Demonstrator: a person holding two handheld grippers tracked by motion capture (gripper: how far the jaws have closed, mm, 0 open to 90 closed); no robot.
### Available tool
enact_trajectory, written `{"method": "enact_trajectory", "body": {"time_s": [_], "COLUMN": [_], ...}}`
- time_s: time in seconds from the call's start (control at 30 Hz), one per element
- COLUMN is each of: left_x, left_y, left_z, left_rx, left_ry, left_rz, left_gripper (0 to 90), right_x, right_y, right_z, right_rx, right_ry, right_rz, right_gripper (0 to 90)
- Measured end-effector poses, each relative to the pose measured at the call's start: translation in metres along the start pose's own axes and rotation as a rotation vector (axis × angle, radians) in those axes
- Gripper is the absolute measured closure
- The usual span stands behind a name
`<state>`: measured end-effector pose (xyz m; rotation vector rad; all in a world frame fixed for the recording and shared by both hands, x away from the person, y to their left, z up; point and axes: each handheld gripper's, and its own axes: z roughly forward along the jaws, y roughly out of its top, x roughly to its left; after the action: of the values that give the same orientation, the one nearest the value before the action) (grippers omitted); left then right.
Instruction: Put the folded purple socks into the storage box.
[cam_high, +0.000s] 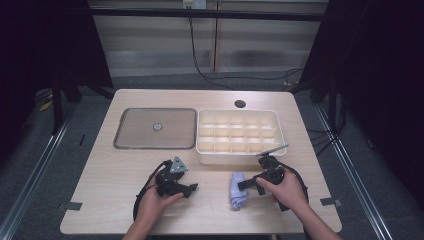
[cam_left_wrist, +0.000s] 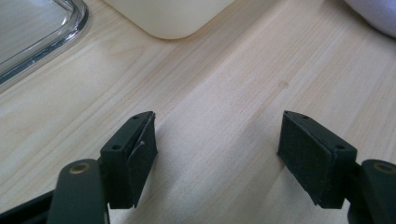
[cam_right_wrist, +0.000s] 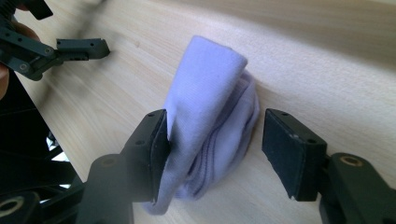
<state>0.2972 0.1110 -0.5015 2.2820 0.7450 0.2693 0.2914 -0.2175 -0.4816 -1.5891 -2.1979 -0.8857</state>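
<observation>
A folded lilac cloth (cam_high: 238, 190) lies on the wooden table (cam_high: 125, 200), in front of a cream compartment box (cam_high: 240, 159). My right gripper (cam_high: 246, 184) points left at the cloth. In the right gripper view the cloth (cam_right_wrist: 210, 79) stands between the jaws of this gripper (cam_right_wrist: 215, 116), which is open; the left jaw touches the fabric and the right jaw is a little apart from it. My left gripper (cam_high: 192, 188) is held low over bare wood to the cloth's left. It is open (cam_left_wrist: 218, 116) with nothing between its jaws.
A clear glass tray (cam_high: 155, 128) with a small round knob lies left of the box. The box's rounded corner (cam_left_wrist: 168, 16) and the tray's rim (cam_left_wrist: 70, 28) lie just beyond the left gripper. A round hole (cam_high: 240, 103) is in the table's far edge.
</observation>
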Motion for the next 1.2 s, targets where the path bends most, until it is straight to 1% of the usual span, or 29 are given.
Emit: {"method": "enact_trajectory", "body": {"time_s": [0.03,0.07,0.2,0.23,0.33,0.37,0.43,0.47,0.57,0.63,0.7,0.77,0.83,0.87,0.9,0.93,0.97,1.1,1.13,1.2], "left_x": [0.0002,0.0003,0.0002,0.0003,0.0002,0.0002,0.0002,0.0003,0.0006,0.0006,0.0011,0.0013,0.0016,0.0015,0.0013,0.0014,0.0012,0.0009,0.0009,0.0010], "left_y": [-0.0003,-0.0006,-0.0026,-0.0026,-0.0034,-0.0037,-0.0041,-0.0044,-0.0048,-0.0048,-0.0052,-0.0052,-0.0059,-0.0063,-0.0066,-0.0068,-0.0070,-0.0075,-0.0077,-0.0078], "left_z": [0.0000,0.0000,0.0005,-0.0002,0.0004,0.0005,0.0007,0.0008,0.0007,0.0014,0.0023,0.0023,0.0026,0.0025,0.0021,0.0023,0.0021,0.0021,0.0020,0.0018], "left_rx": [-0.001,-0.002,-0.021,-0.015,-0.027,-0.028,-0.031,-0.033,-0.035,-0.043,-0.051,-0.050,-0.058,-0.062,-0.061,-0.065,-0.063,-0.067,-0.068,-0.065], "left_ry": [-0.003,-0.003,-0.003,-0.002,-0.004,-0.006,-0.006,-0.007,-0.005,-0.003,-0.003,-0.004,-0.008,-0.010,0.000,-0.003,-0.002,-0.005,-0.005,-0.006], "left_rz": [0.003,0.004,-0.002,0.001,0.001,0.001,0.003,0.004,0.008,0.008,0.012,0.013,0.014,0.011,0.012,0.014,0.013,0.011,0.009,0.013], "left_gripper": [27.1,27.0,26.5,26.5,26.1,25.9,25.5,25.4,25.0,24.6,24.1,23.8,23.7,23.7,23.6,23.6,23.6,23.6,23.6,23.6], "right_x": [0.0004,0.0002,-0.0014,-0.0018,-0.0008,-0.0002,0.0004,0.0006,-0.0009,-0.0045,-0.0062,-0.0059,-0.0047,-0.0045,-0.0041,-0.0037,-0.0033,-0.0012,-0.0007,0.0002], "right_y": [-0.0001,-0.0008,-0.0010,-0.0008,-0.0015,-0.0016,-0.0012,-0.0008,0.0011,0.0029,0.0035,0.0034,0.0029,0.0025,0.0022,0.0019,0.0020,0.0022,0.0024,0.0029], "right_z": [0.0005,0.0016,0.0013,0.0010,0.0028,0.0038,0.0039,0.0043,0.0021,-0.0005,-0.0024,-0.0016,-0.0001,0.0010,0.0018,0.0023,0.0020,0.0035,0.0038,0.0043], "right_rx": [0.009,0.005,0.006,0.009,0.005,-0.002,0.004,-0.001,-0.004,-0.017,-0.022,-0.026,-0.018,-0.023,-0.028,-0.030,-0.022,-0.016,-0.011,0.000], "right_ry": [-0.001,-0.002,-0.005,-0.005,0.006,0.008,0.004,0.003,-0.022,-0.037,-0.034,-0.036,-0.037,-0.033,-0.029,-0.026,-0.029,-0.040,-0.051,-0.055], "right_rz": [-0.003,-0.009,-0.006,-0.006,-0.002,-0.008,-0.020,-0.021,-0.031,-0.024,-0.018,-0.024,-0.024,-0.025,-0.026,-0.026,-0.023,-0.031,-0.038,-0.042], "right_gripper": [41.2,41.2,42.8,43.2,45.5,45.6,45.6,45.3,44.6,44.7,44.8,44.9,44.9,45.6,46.0,47.0,48.8,52.7,54.4,57.7]}}
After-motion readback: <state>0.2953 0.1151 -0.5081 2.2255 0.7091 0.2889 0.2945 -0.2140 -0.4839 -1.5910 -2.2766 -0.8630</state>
